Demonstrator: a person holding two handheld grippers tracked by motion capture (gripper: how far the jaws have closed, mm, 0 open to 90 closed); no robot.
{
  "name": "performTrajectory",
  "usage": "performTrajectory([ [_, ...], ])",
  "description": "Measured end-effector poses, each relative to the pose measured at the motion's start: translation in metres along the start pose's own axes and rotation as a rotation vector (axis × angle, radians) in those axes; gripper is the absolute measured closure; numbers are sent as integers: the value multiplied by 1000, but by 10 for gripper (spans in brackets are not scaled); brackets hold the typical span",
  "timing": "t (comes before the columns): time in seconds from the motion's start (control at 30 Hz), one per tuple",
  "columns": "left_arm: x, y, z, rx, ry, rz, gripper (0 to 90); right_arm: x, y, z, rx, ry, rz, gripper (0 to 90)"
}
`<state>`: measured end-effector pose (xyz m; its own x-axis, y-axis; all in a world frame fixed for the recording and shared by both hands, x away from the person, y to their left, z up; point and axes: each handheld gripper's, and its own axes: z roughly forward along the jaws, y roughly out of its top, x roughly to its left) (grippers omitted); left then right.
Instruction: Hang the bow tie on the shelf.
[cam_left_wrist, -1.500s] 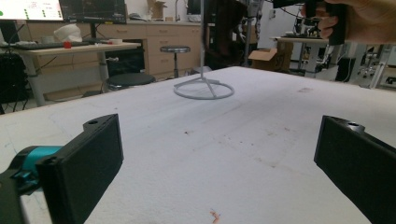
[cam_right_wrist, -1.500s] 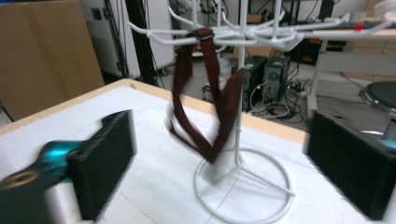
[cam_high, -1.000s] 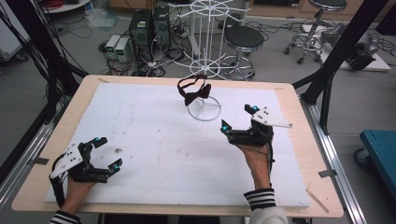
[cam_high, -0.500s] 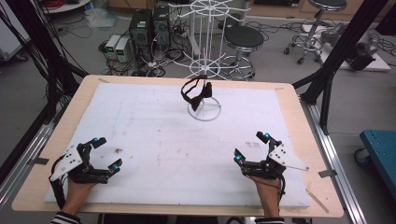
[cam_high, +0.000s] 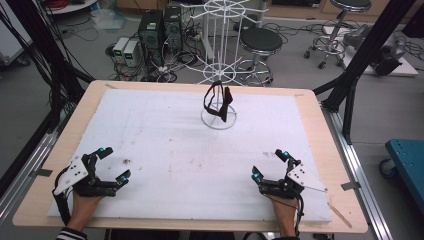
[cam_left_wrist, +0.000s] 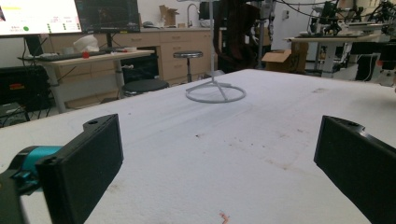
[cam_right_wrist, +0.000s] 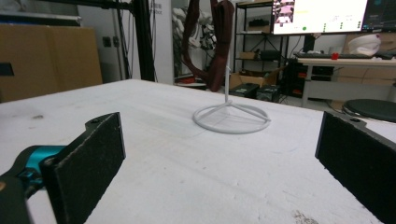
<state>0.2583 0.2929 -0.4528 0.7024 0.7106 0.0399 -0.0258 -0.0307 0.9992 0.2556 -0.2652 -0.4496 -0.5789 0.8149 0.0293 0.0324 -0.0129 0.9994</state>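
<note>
The left gripper (cam_high: 111, 164) is rested near the front left corner of the white foam-covered table (cam_high: 150, 130), its jaws spread wide with nothing between them. The right gripper (cam_high: 270, 165) is placed near the front right corner, jaws likewise spread wide and empty. A dark brown strap (cam_high: 219, 100) is hung on a white wire rack (cam_high: 218, 55), whose ring base (cam_high: 218, 119) is set close to the middle of the far edge, well apart from both grippers. In the right gripper view, the strap (cam_right_wrist: 219, 42) is seen dangling above the ring base (cam_right_wrist: 232, 119).
</note>
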Motion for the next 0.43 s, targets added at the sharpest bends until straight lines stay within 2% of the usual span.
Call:
performTrajectory([
  [0.43,-1,-1,-1,-18,20,-1,17,-1,-4,-1,-6,-14,-8,7],
])
